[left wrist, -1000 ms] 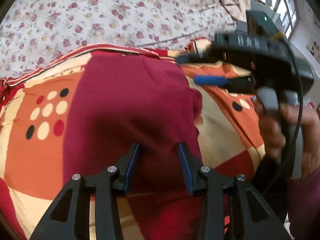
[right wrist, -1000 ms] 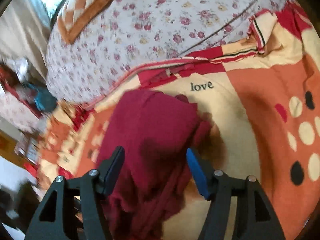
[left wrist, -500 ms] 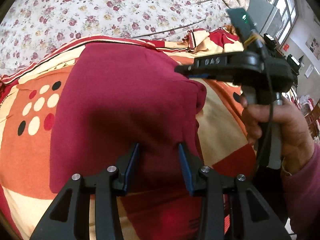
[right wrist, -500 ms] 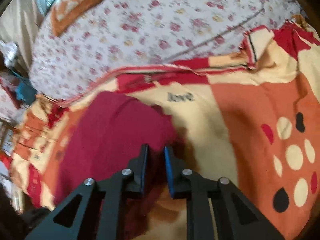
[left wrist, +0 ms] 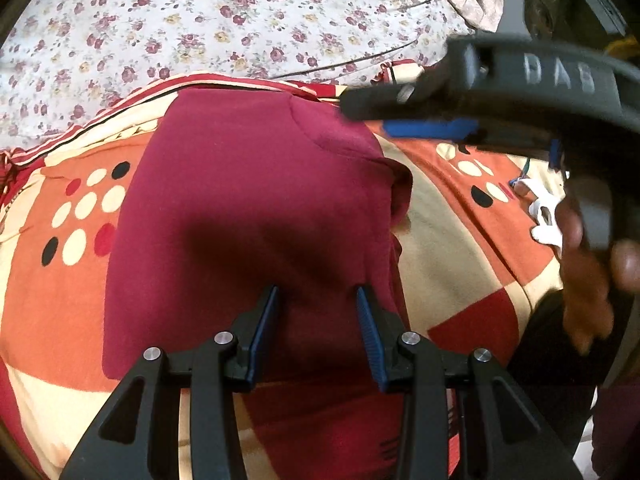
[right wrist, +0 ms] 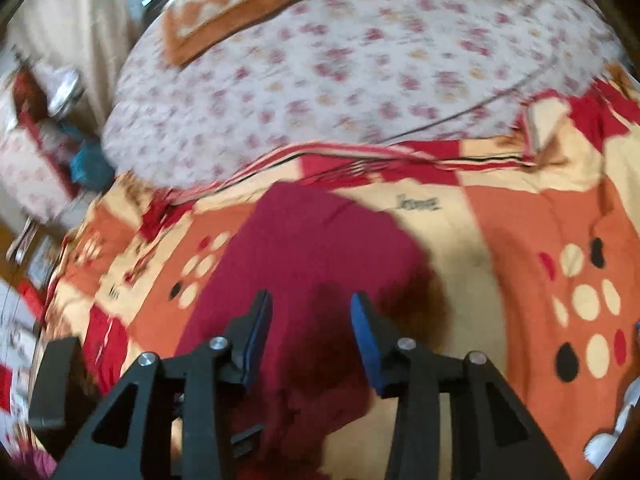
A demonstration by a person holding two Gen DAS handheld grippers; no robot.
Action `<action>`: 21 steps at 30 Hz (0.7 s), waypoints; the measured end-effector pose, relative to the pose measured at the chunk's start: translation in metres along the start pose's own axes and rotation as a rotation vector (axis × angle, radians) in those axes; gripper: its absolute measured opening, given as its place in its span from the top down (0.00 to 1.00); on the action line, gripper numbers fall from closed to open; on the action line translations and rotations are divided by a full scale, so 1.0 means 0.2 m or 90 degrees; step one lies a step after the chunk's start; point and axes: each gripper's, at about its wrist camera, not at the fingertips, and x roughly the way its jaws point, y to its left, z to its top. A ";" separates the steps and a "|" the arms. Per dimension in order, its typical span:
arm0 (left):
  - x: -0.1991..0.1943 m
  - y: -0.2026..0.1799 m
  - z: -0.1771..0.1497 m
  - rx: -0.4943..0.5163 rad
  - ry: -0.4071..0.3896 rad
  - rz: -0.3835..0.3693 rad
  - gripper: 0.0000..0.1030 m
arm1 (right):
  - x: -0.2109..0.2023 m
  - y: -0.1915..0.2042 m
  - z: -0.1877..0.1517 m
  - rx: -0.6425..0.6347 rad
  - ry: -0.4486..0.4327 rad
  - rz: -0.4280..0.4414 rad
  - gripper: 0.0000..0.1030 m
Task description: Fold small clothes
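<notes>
A maroon garment (left wrist: 248,216) lies flat, folded into a tall block, on the orange, cream and red blanket (left wrist: 452,264). My left gripper (left wrist: 317,294) hovers over the garment's near end, its jaws a little apart with only flat cloth showing between the blue pads. My right gripper (left wrist: 368,114), held by a hand (left wrist: 588,280), hangs above the garment's far right corner. In the right wrist view that gripper (right wrist: 311,300) is over the garment (right wrist: 312,264); its jaws are opening and hold nothing.
A floral sheet (left wrist: 224,28) covers the bed beyond the blanket. An orange-and-cream cushion (right wrist: 236,4) lies at its far end. A small white object (left wrist: 546,216) rests on the blanket at right. Clutter (right wrist: 48,128) stands beside the bed at left.
The right gripper closed at the garment's right edge, then rose and opened, letting the cloth go. The garment's right side now lies smoother. The left gripper has not moved.
</notes>
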 end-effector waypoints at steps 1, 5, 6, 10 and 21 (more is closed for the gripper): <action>-0.02 0.00 -0.01 -0.001 0.000 -0.001 0.82 | 0.02 0.03 -0.02 -0.014 0.011 0.001 0.58; -0.14 0.03 -0.03 0.005 -0.010 -0.024 0.82 | 0.12 0.06 -0.12 -0.061 0.053 -0.079 0.71; -0.18 0.05 -0.03 0.003 -0.017 -0.029 0.82 | 0.13 0.04 -0.15 -0.056 0.059 -0.075 0.71; -0.27 0.20 0.01 -0.028 -0.046 -0.030 0.81 | 0.12 0.01 -0.27 -0.053 0.051 -0.069 0.71; -0.10 0.62 0.12 -0.190 -0.038 -0.121 0.70 | 0.07 -0.20 -0.27 0.127 0.007 0.017 0.20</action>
